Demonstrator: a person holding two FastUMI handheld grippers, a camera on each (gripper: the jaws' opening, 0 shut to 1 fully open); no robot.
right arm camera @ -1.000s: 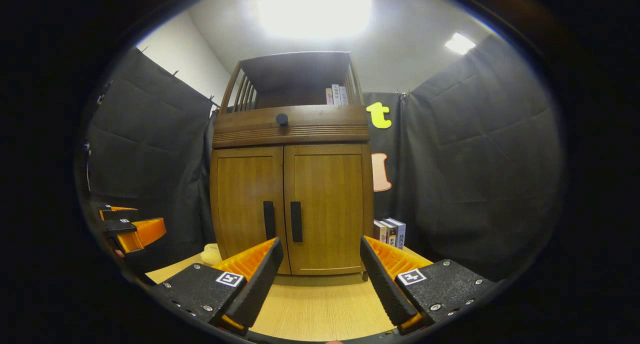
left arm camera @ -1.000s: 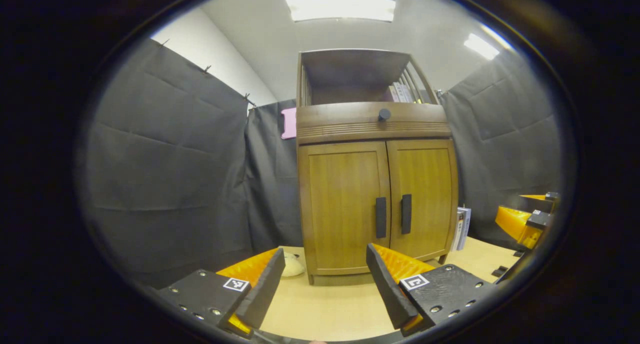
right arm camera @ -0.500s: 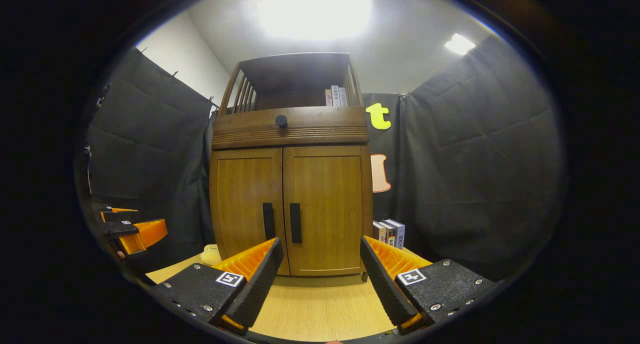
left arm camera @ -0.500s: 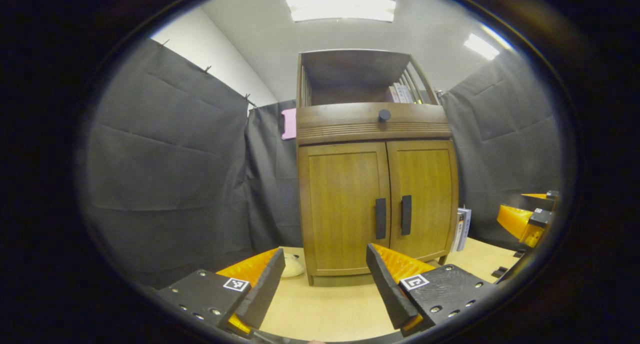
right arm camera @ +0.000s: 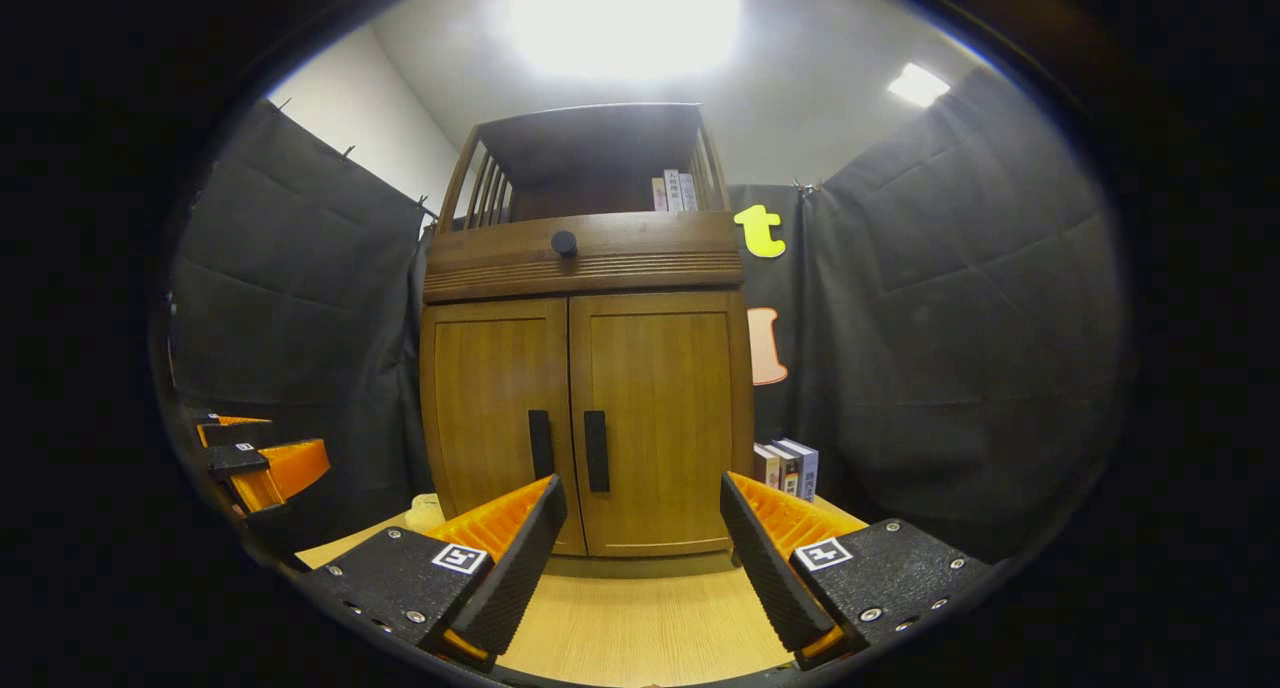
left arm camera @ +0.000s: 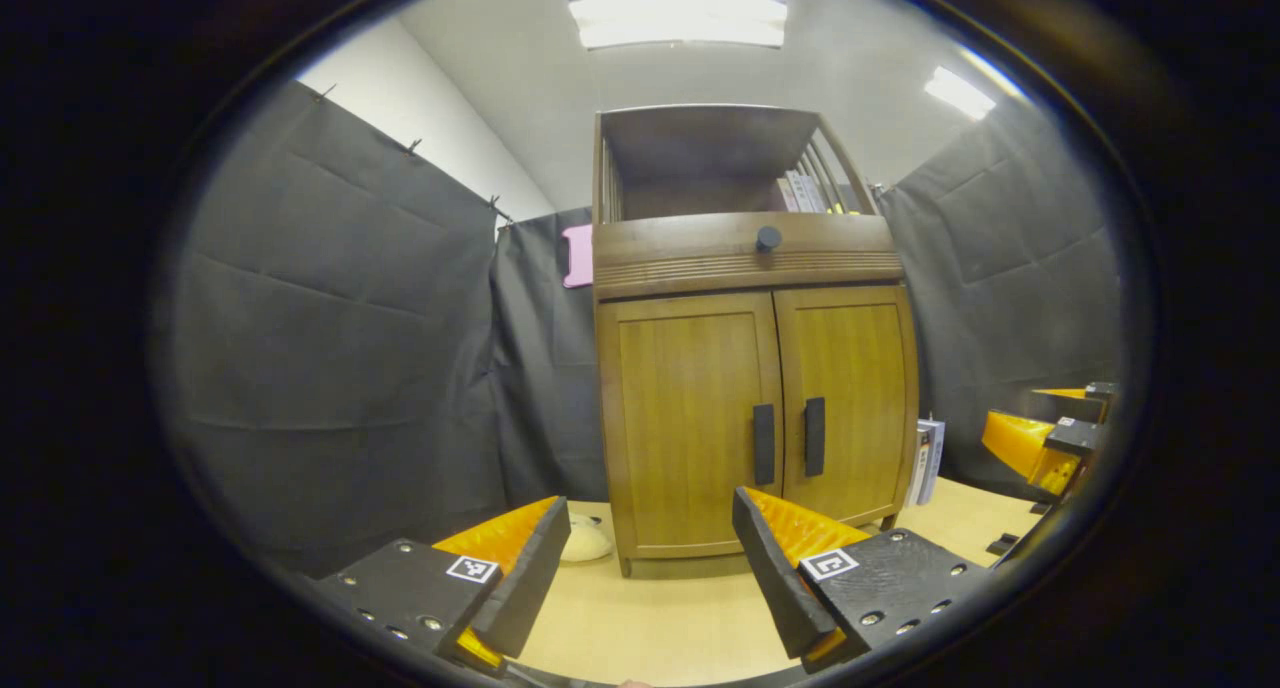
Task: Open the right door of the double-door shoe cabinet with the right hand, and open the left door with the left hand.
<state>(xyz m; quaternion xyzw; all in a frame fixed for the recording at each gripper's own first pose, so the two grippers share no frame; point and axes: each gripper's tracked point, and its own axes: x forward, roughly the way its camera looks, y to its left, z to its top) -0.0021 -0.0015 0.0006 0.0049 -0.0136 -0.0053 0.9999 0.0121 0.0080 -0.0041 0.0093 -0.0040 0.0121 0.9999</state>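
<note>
Shoe cabinet: doors closed, ahead of both jaws. Left gripper, right gripper: spread wide, empty (well apart from handles).

One shoe cabinet stood ahead of the jaws, with two doors, the left door and the right door. Two black handles sat side by side. One round knob was above. Two grippers: the right gripper and the left gripper.

Cream object half behind shoe cabinet
</note>
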